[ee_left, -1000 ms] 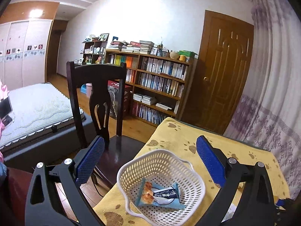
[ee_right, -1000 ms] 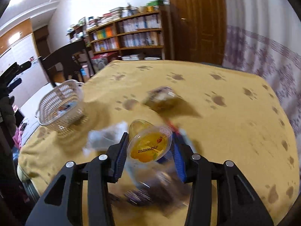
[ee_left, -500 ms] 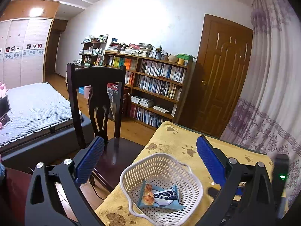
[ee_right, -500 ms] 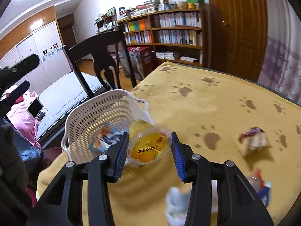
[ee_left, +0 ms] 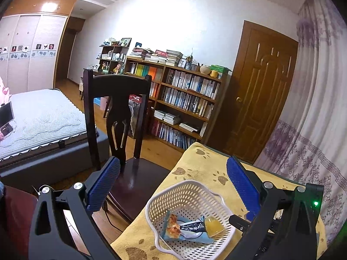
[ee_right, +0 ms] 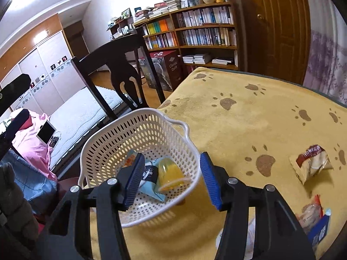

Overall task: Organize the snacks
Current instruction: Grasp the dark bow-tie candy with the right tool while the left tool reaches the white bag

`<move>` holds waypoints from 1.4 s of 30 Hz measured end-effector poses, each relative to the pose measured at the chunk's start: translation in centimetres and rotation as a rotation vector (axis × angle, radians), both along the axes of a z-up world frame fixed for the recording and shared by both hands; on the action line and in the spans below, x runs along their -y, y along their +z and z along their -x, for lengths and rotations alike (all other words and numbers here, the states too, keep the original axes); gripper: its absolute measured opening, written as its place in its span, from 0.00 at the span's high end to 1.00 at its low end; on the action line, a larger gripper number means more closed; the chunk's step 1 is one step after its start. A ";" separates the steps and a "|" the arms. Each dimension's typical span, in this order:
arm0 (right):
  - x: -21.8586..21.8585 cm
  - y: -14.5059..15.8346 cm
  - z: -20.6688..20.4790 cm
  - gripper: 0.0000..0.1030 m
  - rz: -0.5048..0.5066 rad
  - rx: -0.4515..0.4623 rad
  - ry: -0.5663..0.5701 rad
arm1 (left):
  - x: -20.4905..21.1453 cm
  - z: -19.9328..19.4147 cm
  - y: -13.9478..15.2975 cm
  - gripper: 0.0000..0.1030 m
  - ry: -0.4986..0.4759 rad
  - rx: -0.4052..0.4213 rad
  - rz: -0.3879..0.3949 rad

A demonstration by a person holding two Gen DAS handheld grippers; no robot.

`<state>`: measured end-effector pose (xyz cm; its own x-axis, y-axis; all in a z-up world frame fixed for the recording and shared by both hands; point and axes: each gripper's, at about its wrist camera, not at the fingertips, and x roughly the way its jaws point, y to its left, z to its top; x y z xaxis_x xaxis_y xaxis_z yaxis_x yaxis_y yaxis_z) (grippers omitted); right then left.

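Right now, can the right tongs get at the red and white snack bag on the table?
Probably yes. The right tongs are open and empty above the basket, and the snack bag lies uncovered on bare tablecloth off to their right.

The left wrist camera is looking forward between the left gripper (ee_left: 173, 187) fingers, from above the table's near-left corner, facing the chair (ee_left: 117, 117), bookshelf (ee_left: 184, 101) and door (ee_left: 264, 91). The right wrist camera is looking forward between the right gripper (ee_right: 171, 179) fingers, from close above the table (ee_right: 249, 117), facing left toward the chair and bookshelf. Both views are sharing the white basket (ee_left: 188, 192) (ee_right: 138, 130), the table corner, chair, bookshelf and door. The right view is sitting nearer the basket.
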<state>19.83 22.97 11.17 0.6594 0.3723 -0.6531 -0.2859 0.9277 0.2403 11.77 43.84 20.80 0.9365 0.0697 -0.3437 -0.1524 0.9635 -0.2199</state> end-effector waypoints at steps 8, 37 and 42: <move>1.3 -0.9 1.5 0.48 0.014 0.001 -0.028 | 0.8 0.1 -0.1 0.03 -0.025 -0.001 -0.018; 20.7 -3.2 9.3 0.38 -0.069 -0.053 -0.391 | 5.6 0.3 -0.7 0.03 -0.145 -0.037 -0.103; 22.5 -4.5 11.5 0.38 -0.087 -0.079 -0.419 | 7.3 0.3 -1.1 0.03 -0.185 -0.045 -0.133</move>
<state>8.28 0.43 6.71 0.7145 0.1385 -0.6858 0.1338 0.9351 0.3282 11.50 36.53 19.74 0.9215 -0.0538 -0.3847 0.0224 0.9961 -0.0858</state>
